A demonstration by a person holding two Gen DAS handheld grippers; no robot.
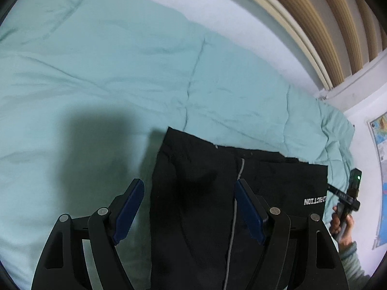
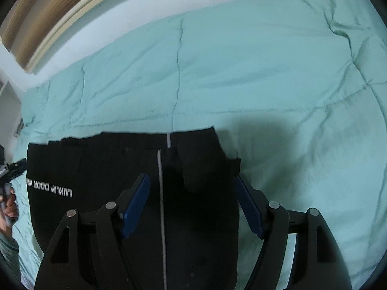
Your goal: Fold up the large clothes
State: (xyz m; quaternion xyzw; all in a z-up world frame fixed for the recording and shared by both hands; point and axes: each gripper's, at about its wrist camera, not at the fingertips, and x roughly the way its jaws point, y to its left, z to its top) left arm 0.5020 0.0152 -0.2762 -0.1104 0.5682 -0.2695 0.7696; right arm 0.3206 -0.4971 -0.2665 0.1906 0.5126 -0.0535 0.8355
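Observation:
A black garment [image 1: 205, 193] with a grey stripe and white lettering lies flat on a mint green quilt [image 1: 108, 72]. My left gripper [image 1: 188, 193] is open above the garment's left edge, with blue pads [image 1: 128, 210]. The garment shows in the right wrist view [image 2: 108, 169] too, on the quilt [image 2: 266, 72]. My right gripper [image 2: 193, 188] is open over the garment's right edge, blue pads [image 2: 135, 207] apart. The right gripper and its hand appear at the far right of the left wrist view [image 1: 348, 198].
A wood-slatted headboard [image 1: 326, 24] and white wall stand beyond the bed. A map poster [image 1: 382, 169] hangs on the wall at right. The left hand and gripper [image 2: 9, 181] show at the left edge of the right wrist view.

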